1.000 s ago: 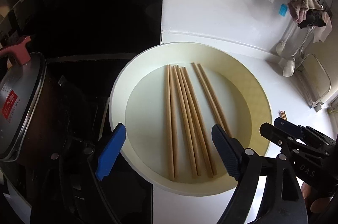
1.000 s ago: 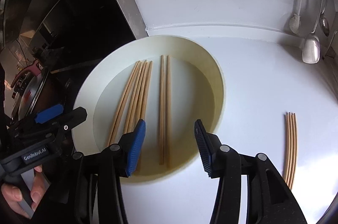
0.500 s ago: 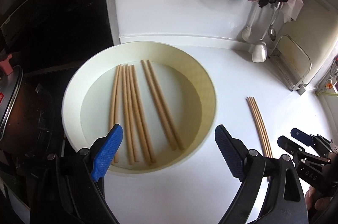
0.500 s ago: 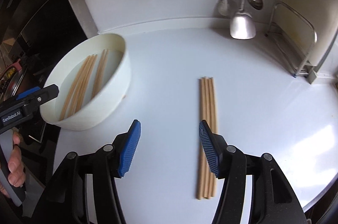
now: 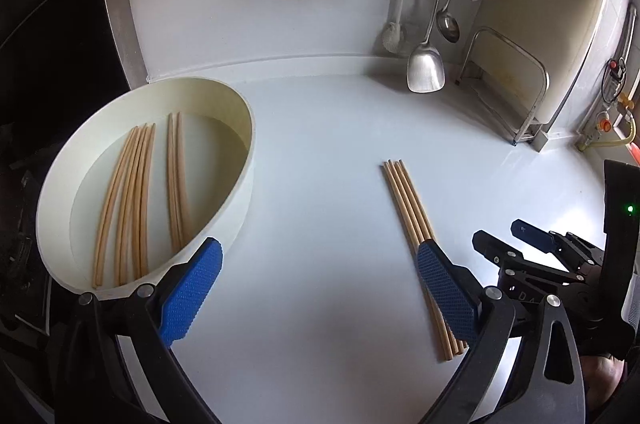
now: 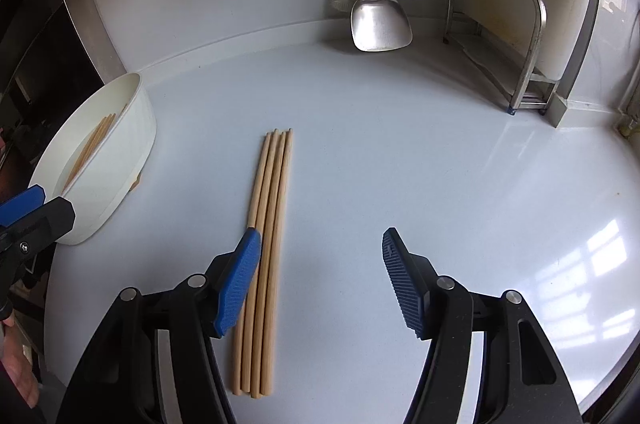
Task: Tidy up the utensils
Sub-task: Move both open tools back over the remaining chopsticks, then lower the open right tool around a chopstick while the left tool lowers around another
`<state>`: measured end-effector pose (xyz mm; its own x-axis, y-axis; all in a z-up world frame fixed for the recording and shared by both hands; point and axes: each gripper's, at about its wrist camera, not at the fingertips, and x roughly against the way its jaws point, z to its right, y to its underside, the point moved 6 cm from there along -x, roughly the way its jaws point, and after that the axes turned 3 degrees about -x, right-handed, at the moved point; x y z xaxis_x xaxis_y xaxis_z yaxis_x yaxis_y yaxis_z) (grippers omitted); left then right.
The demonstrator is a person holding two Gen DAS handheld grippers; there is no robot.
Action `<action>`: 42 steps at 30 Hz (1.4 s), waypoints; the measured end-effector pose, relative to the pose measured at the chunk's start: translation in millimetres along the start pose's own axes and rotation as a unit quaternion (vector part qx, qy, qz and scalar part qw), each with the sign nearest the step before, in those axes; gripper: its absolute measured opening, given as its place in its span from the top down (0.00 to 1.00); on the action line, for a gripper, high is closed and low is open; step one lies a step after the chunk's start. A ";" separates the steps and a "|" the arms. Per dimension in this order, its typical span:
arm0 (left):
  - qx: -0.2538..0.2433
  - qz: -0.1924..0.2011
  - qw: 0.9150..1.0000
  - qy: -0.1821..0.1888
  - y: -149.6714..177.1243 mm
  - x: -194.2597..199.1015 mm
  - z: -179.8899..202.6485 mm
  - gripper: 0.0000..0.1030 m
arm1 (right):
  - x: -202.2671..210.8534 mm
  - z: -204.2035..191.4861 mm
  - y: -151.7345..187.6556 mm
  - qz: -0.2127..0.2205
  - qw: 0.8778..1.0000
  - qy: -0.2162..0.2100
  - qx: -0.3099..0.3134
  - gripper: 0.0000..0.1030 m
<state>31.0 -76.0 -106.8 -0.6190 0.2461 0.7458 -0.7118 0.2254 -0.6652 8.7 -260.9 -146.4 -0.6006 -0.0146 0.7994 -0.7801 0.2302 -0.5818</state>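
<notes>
Both hand-held grippers empty over a white surface, chopsticks split between bowl and surface.

Left wrist view: left hand-held gripper (image 5: 318,288) spread wide, jaws just opened further, nothing between the pads. White bowl (image 5: 240,200) at left of frame with six loose chopsticks (image 5: 140,192) inside; four sorted chopsticks (image 5: 408,208) flat on the surface (image 5: 320,152) right of centre, lower ends behind the right pad. Right wrist view: right hand-held gripper (image 6: 320,284) partly open, also just opening, holding nothing; sorted chopsticks (image 6: 268,224) running under the left pad, bowl (image 6: 120,160) at left edge. Likely risk: a pad dropping onto the neat bundle and rolling the round sticks apart, or a pinch catching only some of them.
</notes>
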 end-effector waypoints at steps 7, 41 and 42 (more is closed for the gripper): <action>0.025 0.008 0.999 -0.021 12.8 -18.1 6.1 0.07 | -25.5 4.1 7.9 -0.007 1.000 -0.013 0.010 0.41; 0.047 -0.014 0.998 -0.029 29.5 -33.3 21.0 0.07 | -39.0 9.1 11.5 0.000 0.996 0.040 0.079 0.41; 0.044 -0.015 0.999 -0.027 29.2 -34.9 24.2 0.07 | -39.2 12.5 10.5 -0.002 0.996 0.041 0.077 0.41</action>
<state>23.8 -100.9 -151.5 -0.6122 0.1897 0.7676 -0.7552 0.1474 -0.6387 21.8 -270.1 -185.8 -0.5862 0.0659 0.8075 -0.8037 0.0788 -0.5898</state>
